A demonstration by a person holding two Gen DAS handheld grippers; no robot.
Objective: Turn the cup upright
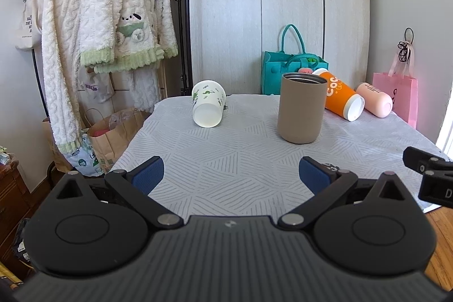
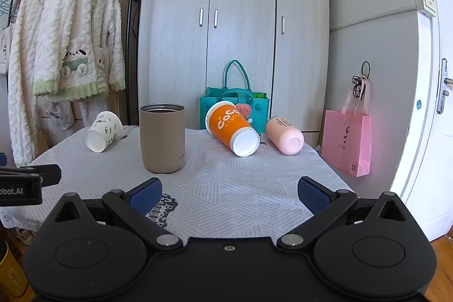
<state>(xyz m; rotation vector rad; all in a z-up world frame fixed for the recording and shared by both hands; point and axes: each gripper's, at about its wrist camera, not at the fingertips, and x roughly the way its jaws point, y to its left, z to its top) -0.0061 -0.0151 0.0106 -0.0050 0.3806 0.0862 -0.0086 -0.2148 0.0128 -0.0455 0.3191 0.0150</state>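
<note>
Bedroom: wardrobe (image 2: 235,33), hanging robes (image 1: 107,19)

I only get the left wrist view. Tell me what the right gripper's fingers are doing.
Observer: The right gripper is open, with its fingers wide apart and nothing between them.
Operator: Report what lies straight ahead of it.
Observer: The orange cup lies on its side almost dead ahead, with a white end turned toward the camera.
Operator: Check past the pink cup, to the right.
Observer: The pink cup is also on its side. Beyond the pink bag stands a white door with a metal handle.
</note>
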